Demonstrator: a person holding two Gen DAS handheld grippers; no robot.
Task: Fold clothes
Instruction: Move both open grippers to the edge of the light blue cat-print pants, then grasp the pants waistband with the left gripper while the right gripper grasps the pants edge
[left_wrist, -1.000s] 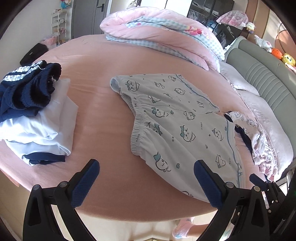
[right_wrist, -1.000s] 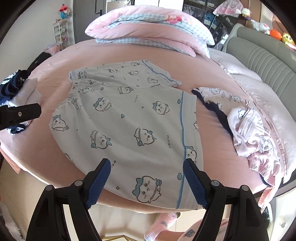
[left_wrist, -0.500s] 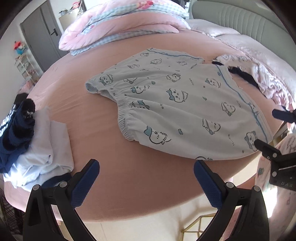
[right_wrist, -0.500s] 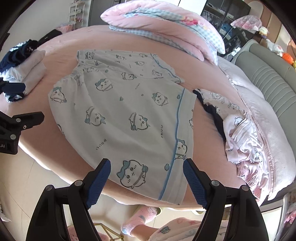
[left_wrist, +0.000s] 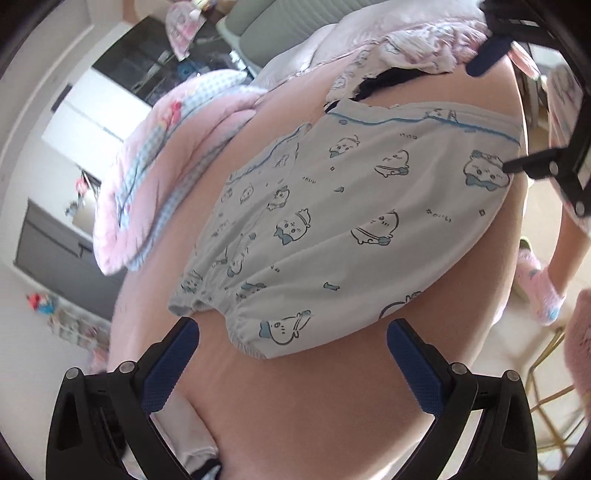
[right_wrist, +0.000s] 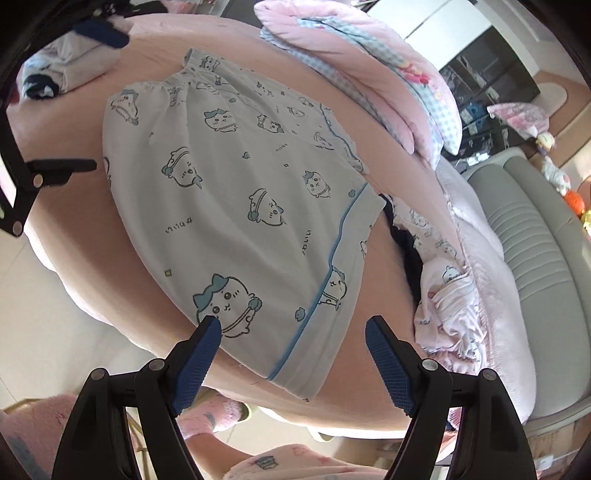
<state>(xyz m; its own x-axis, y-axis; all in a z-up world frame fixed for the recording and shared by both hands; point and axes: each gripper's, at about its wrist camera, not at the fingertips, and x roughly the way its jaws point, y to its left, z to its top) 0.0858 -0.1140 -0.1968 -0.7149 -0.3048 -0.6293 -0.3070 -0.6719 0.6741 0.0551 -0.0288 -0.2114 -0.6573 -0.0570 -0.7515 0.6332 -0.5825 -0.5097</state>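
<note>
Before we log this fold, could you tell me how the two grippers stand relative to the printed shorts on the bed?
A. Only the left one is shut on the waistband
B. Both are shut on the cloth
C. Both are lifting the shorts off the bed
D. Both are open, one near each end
D: the shorts lie flat on the bed, with the left gripper open by the elastic waistband and the right gripper open at the blue-trimmed hem.
</note>
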